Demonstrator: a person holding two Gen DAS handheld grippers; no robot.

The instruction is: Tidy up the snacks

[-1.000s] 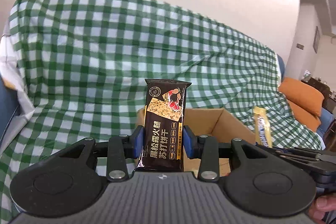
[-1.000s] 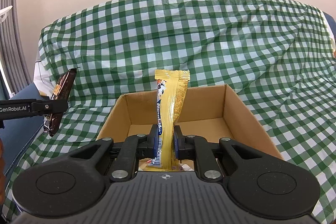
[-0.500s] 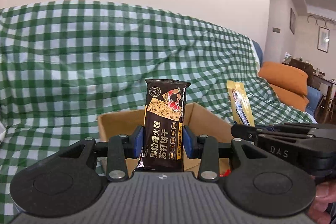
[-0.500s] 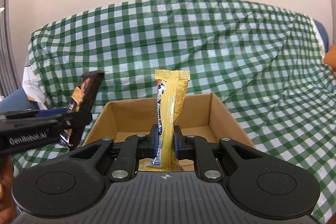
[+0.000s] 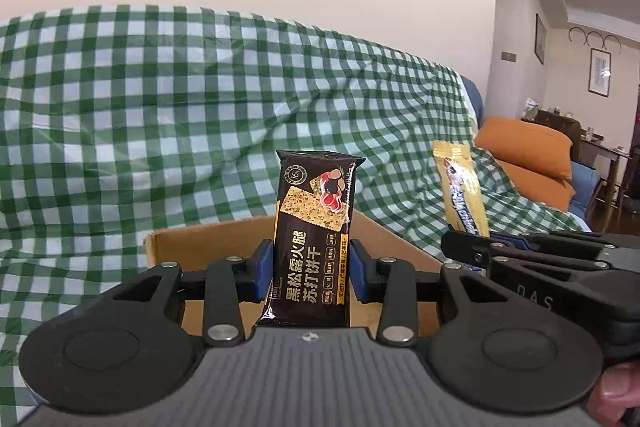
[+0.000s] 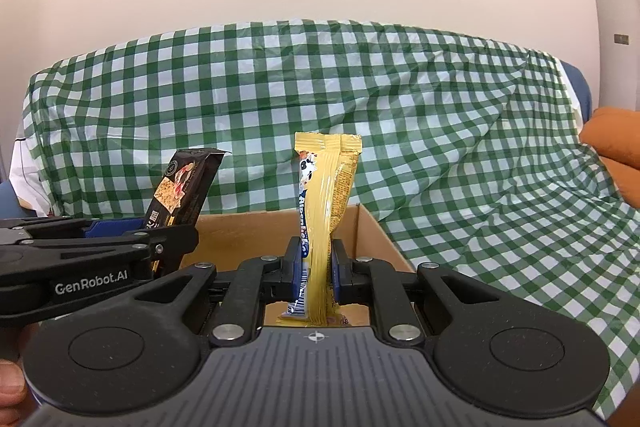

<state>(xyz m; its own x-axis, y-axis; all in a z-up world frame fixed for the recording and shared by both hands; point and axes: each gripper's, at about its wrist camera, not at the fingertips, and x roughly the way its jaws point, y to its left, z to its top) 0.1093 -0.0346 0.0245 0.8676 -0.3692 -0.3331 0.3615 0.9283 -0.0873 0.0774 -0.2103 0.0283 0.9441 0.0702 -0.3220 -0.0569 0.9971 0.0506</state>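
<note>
A flat black cracker packet (image 5: 311,247) is pinched by the left gripper (image 5: 311,271), and a thin yellow snack stick (image 6: 322,227) by the right gripper (image 6: 316,269). Both are held over the open brown cardboard box (image 6: 372,231); next, they should be lowered in and let go.

Sofa draped in a green-and-white checked cloth (image 6: 400,99), which covers seat and backrest alike and lies creased, with folds running toward the right. An open brown cardboard box (image 6: 240,231) rests directly on the covered seat at the near centre, its flaps upright and its far wall standing against the checks of the backrest. At the far right, orange cushions (image 5: 528,151) sit at the sofa's end, beyond the cloth's edge.
</note>
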